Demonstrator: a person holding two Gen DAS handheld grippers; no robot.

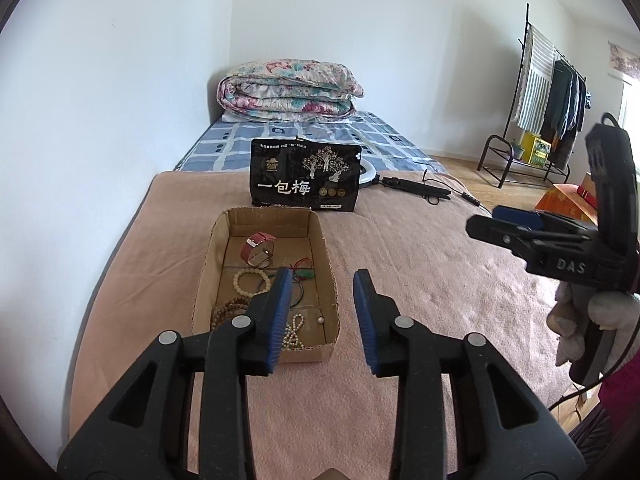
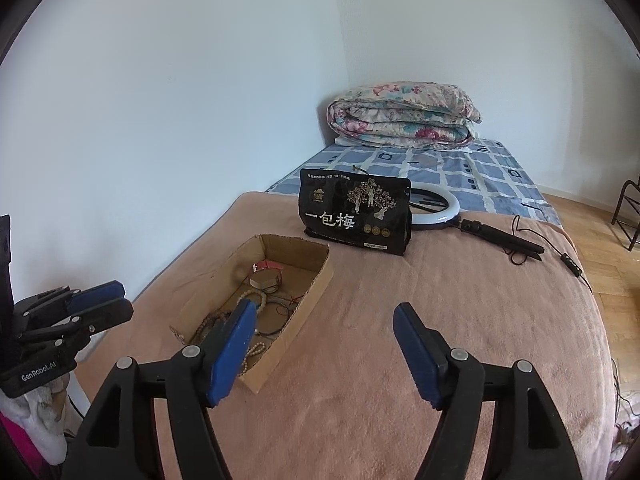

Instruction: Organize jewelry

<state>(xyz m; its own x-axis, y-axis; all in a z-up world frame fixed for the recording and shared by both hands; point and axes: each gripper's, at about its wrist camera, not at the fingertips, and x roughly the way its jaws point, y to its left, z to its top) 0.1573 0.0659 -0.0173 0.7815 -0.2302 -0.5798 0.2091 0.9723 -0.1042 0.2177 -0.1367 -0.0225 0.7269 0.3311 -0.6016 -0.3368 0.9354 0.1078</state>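
Left hand-held gripper [image 1: 320,316] hovering over near end of box [image 1: 328,276], jaws apart, nothing in them. Right hand-held gripper [image 2: 324,348] spread wide over blanket [image 2: 460,304], also empty. Jewelry all in box near bed's left edge: red watch [image 1: 258,246], bead bracelet [image 1: 250,278], pearls [image 1: 294,330]. Black bag [image 1: 306,178] standing behind box, ring light [image 2: 442,212] beside it.

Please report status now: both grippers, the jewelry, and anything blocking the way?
Left gripper open, empty. Right gripper open, empty. Jewelry lies in cardboard box: watch, bead bracelets. Black bag behind box, not blocking.
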